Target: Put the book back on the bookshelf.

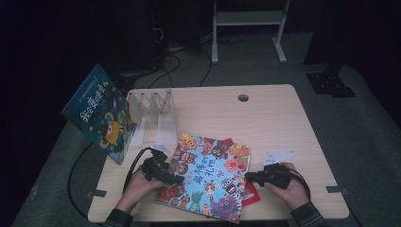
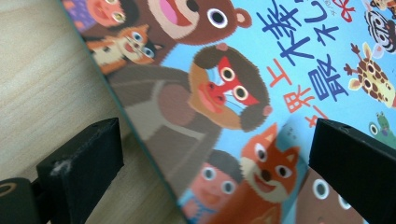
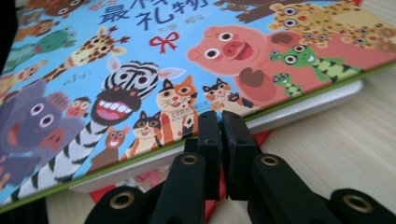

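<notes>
Animal book (image 1: 208,177) lies flat near the front of the bench (image 1: 265,118), on top of a red book (image 1: 250,194) that peeks out at its right edge. A second, dark-blue book (image 1: 97,113) leans off the bench's left edge beside the clear rack (image 1: 153,113).

Left claw (image 1: 177,179): jaws wide apart, straddling the animal book's left edge (image 2: 140,140), nothing gripped; one jaw is over bare bench, the other over the cover.

Right claw (image 1: 248,176): jaws pressed together, empty, tips at the book's right edge (image 3: 219,116), just at the seam between cover and pages.

Risks, as judged from here:
- Shut right claw may wedge under the cover alone, so the book flops open instead of lifting.
- Pushing at that edge could slide the book leftward over the red book, out of the left claw's straddle.
- Left claw closing on the cover edge only could crease it or slip off the glossy surface.
- Red book may drag along.
</notes>
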Motion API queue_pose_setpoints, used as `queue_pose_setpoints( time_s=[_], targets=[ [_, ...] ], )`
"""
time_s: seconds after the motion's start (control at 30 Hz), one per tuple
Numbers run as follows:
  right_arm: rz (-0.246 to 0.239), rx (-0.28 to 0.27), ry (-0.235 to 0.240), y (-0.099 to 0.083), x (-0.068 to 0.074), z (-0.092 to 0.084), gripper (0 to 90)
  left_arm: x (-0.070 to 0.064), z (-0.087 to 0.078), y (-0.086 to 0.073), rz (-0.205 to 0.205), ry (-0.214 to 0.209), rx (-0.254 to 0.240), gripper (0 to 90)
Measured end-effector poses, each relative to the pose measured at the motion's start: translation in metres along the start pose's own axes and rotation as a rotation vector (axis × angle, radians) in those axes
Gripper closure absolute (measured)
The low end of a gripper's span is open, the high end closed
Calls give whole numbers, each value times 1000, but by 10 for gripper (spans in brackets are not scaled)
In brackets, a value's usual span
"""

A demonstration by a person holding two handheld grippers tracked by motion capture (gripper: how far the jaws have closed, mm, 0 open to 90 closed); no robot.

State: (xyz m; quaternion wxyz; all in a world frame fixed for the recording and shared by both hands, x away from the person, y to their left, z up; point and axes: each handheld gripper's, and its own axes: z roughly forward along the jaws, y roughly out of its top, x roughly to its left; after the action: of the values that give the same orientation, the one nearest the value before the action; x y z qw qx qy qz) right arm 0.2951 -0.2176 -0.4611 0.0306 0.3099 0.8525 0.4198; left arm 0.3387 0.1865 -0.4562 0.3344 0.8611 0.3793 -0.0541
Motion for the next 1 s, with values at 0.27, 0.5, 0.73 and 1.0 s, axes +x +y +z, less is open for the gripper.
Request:
queue_pose_setpoints(
  time_s=[0.27,0.5,0.73,1.0],
  targets=[
    [-28,7,19,3,5,3,848,3,1,2,7,-12,10,21],
    [-38,-10,13,5,6,1,834,8,4,5,6,-17,16,31],
    [-52,4,13,4,6,3,844,10,5,8,-2,-38,7,34],
    [-66,9,13,5,9,4,871,14,4,12,-32,-67,20,42]
  ],
)
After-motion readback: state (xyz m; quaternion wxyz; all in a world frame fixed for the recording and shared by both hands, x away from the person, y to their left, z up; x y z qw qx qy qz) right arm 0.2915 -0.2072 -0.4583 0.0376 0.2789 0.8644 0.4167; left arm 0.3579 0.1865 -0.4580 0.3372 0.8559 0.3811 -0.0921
